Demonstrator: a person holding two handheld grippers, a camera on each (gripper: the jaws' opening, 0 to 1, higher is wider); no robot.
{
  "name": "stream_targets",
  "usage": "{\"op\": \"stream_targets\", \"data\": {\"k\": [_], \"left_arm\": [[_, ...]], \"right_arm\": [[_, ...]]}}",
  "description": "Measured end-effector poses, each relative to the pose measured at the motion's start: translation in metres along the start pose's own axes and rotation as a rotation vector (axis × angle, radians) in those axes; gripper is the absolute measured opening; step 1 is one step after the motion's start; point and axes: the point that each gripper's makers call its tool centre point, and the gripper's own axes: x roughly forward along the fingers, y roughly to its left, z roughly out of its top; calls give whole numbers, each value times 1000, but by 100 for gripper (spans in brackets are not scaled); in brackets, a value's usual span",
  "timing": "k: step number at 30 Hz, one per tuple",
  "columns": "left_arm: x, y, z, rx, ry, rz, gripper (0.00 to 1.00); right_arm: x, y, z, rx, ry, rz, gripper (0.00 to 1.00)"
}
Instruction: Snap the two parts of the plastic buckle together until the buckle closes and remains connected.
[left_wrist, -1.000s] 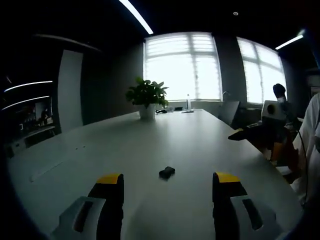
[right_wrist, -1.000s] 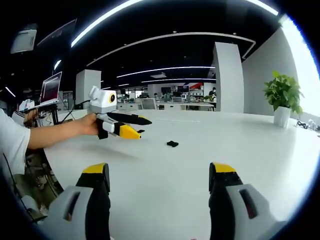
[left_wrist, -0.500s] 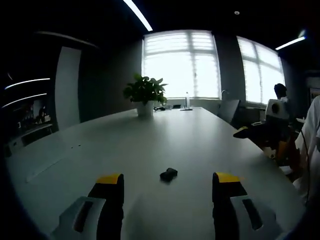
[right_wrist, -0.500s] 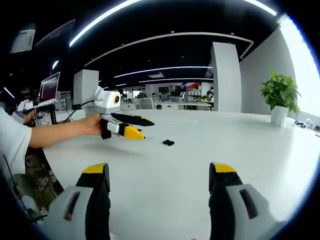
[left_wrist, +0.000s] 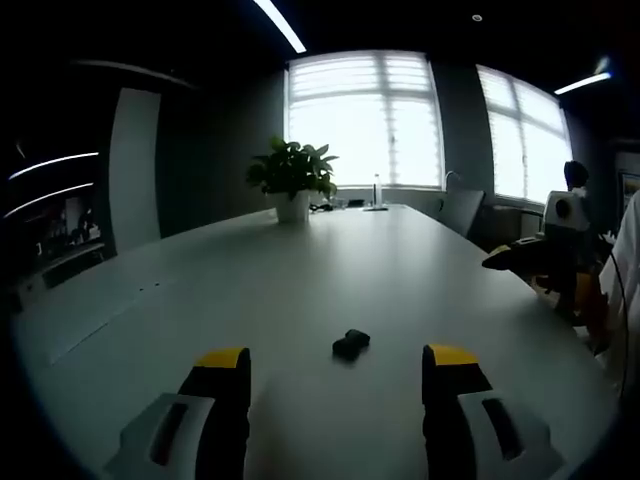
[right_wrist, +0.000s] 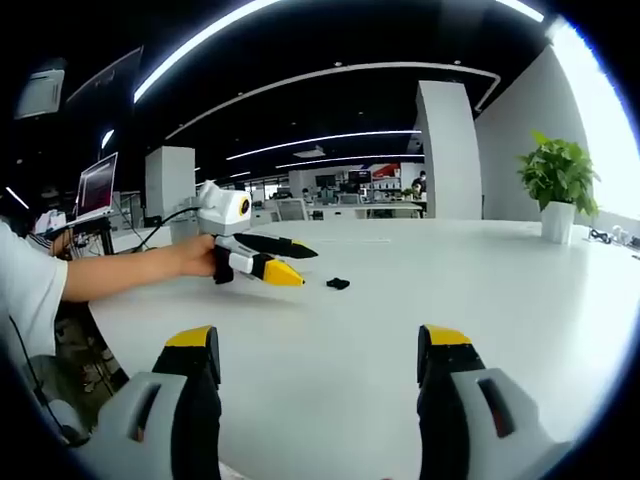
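small black plastic buckle (left_wrist: 350, 344) sits on the long white table (left_wrist: 300, 290) - just ahead of the left gripper (left_wrist: 336, 372), jaws spread wide, holding nothing. right gripper (right_wrist: 318, 366) gapes open too - well back from it.

Smooth, matt surfaces across table and tools

The table (left_wrist: 300, 270) has a smooth, faintly sheened pale top; the buckle (left_wrist: 350, 344) looks like dull black plastic; the left gripper (left_wrist: 335, 365) and right gripper (right_wrist: 318, 345) show matt black jaws with yellow plastic tips.
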Motion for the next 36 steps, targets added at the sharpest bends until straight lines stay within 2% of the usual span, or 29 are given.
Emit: {"op": "stream_targets", "data": {"k": [20, 25, 36], "left_arm": [[20, -1, -2, -2, 45, -34, 68], [25, -6, -6, -19, 77, -60, 67], [29, -8, -14, -5, 121, -58, 62]], "right_arm": [[-6, -3, 0, -2, -6, -18, 80], [-7, -4, -2, 2, -6, -21, 80], [-7, -6, -5, 10, -2, -28, 80]]}}
